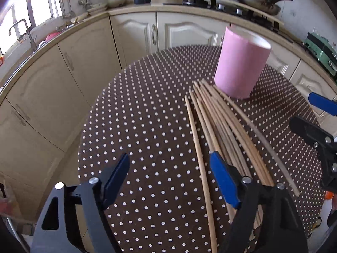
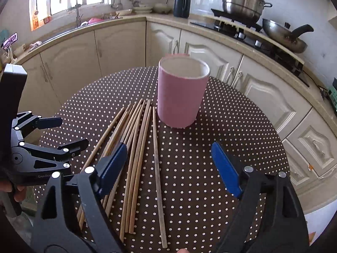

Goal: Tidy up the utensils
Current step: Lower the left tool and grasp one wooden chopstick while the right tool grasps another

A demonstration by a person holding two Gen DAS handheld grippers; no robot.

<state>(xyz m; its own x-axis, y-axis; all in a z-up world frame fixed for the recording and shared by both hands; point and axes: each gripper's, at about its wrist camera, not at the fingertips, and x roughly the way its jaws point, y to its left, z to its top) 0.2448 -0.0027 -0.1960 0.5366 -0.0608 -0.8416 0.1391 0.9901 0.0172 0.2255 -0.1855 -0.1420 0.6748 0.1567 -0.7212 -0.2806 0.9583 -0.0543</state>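
Left jaws: your left gripper [image 1: 168, 181] has its jaws standing apart with nothing between them; only the dotted cloth shows in the gap, and its right-hand blue pad [image 1: 223, 181] sits over the near ends of the sticks.
Right jaws: your right gripper [image 2: 168, 168] holds its jaws wide and empty, hanging above the sticks, with one darker stick lying in the gap between the pads.
Chopsticks: the bundle of long pale wooden chopsticks [image 2: 134, 147] lies flat on the counter, loosely fanned, tips towards the cup, with one darker stick [image 2: 157, 168] lying apart on the right of the bunch.
Cup: the pink cylindrical holder with a white inside [image 2: 181, 97] stands upright just beyond the far tips of the chopsticks; from the right wrist view nothing shows inside it.
Counter: you are working over a round counter covered in a brown cloth with white dots [image 1: 147, 116].
Surroundings: cream kitchen cabinets [image 1: 134, 33] curve behind, with a steel pan [image 2: 282, 35] and a steel pot [image 2: 242, 0] on the hob.
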